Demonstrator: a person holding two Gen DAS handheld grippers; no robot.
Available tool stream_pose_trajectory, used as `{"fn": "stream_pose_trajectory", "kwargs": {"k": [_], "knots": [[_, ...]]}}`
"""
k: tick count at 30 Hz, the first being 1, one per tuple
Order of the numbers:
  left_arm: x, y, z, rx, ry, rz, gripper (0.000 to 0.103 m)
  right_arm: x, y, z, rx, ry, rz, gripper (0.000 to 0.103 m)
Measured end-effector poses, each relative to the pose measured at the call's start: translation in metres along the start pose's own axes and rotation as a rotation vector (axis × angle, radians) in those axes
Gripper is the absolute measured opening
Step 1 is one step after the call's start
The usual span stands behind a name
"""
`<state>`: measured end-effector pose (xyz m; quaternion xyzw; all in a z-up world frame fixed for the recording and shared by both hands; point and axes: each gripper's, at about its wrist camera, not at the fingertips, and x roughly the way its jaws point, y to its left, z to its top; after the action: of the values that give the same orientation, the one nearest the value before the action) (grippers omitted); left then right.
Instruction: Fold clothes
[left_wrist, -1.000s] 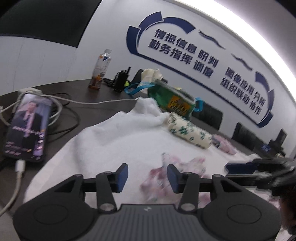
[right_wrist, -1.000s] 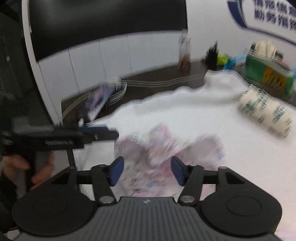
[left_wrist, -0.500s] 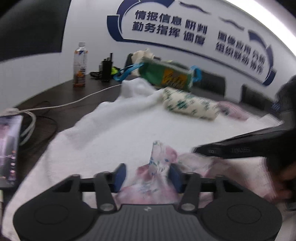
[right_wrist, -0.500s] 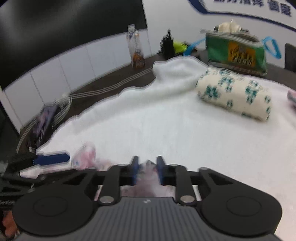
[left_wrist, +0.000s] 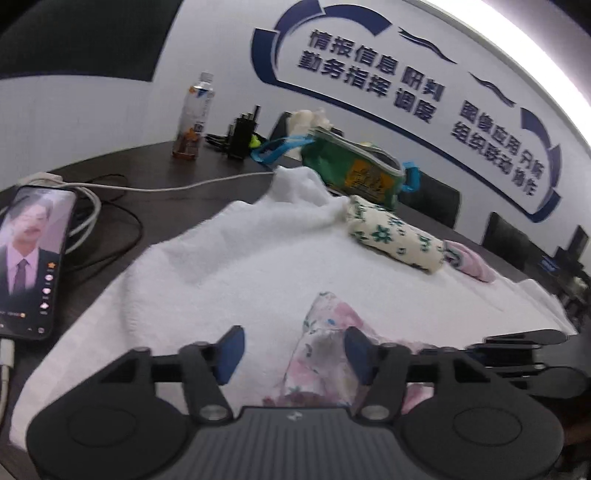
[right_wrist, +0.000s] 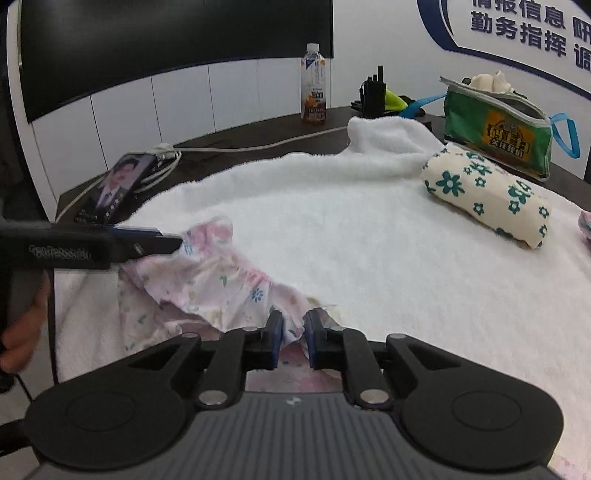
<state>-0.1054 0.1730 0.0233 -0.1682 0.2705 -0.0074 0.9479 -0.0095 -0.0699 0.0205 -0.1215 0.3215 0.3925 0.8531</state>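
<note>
While my right gripper (right_wrist: 293, 334) pinches the near edge of the small pink floral cotton garment (right_wrist: 207, 280), its blue pads nearly together with a fold of cloth squeezed between them, my left gripper (left_wrist: 291, 349) has just been opening. Its jaws stand apart, and a raised peak of the same garment sits between them, against the right-hand pad and clear of the left-hand one. The garment lies on the white fluffy towel (left_wrist: 236, 266) spread ahead of both tongs. Beyond my right tongs and to their right rests a cream roll of cloth printed with green flowers (right_wrist: 487, 195). Left of my left tongs, a lit smartphone (left_wrist: 31, 258) lies on the dark table (left_wrist: 155, 166).
</note>
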Motion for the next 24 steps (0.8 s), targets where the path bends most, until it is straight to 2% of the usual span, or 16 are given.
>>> {"fn": "stream_pose_trajectory", "kwargs": {"k": [2, 4, 6, 7, 8, 9, 12, 13, 18, 24], "knots": [[0.002, -0.002, 0.0, 0.013, 0.023, -0.016, 0.065, -0.003, -0.001, -0.002, 0.006, -0.01, -0.006, 0.013], [0.008, -0.008, -0.004, 0.035, 0.048, -0.008, 0.065, -0.012, -0.004, -0.002, 0.026, -0.035, -0.014, 0.013], [0.014, -0.015, -0.009, 0.074, 0.067, 0.027, 0.058, -0.026, -0.008, -0.002, 0.053, -0.068, -0.022, 0.018], [0.014, -0.021, -0.013, 0.114, 0.063, 0.054, 0.051, -0.035, -0.009, -0.003, 0.059, -0.085, -0.028, 0.02], [0.014, -0.027, -0.016, 0.158, 0.06, 0.077, 0.043, -0.044, -0.01, -0.006, 0.063, -0.102, -0.037, 0.027], [0.014, -0.033, -0.02, 0.196, 0.057, 0.09, 0.041, -0.053, -0.012, -0.008, 0.066, -0.116, -0.047, 0.034], [0.014, -0.045, -0.028, 0.277, 0.045, 0.109, 0.021, -0.074, -0.017, -0.018, 0.085, -0.135, -0.074, 0.035], [0.014, -0.046, -0.029, 0.277, 0.047, 0.097, 0.009, -0.078, -0.018, -0.022, 0.097, -0.136, -0.077, 0.035], [0.007, -0.045, -0.024, 0.255, 0.018, 0.081, 0.005, -0.087, -0.02, -0.036, 0.157, -0.162, -0.055, 0.035], [-0.006, -0.058, -0.019, 0.294, -0.029, 0.09, 0.005, -0.07, 0.011, -0.04, 0.103, -0.153, 0.08, 0.035]]}}
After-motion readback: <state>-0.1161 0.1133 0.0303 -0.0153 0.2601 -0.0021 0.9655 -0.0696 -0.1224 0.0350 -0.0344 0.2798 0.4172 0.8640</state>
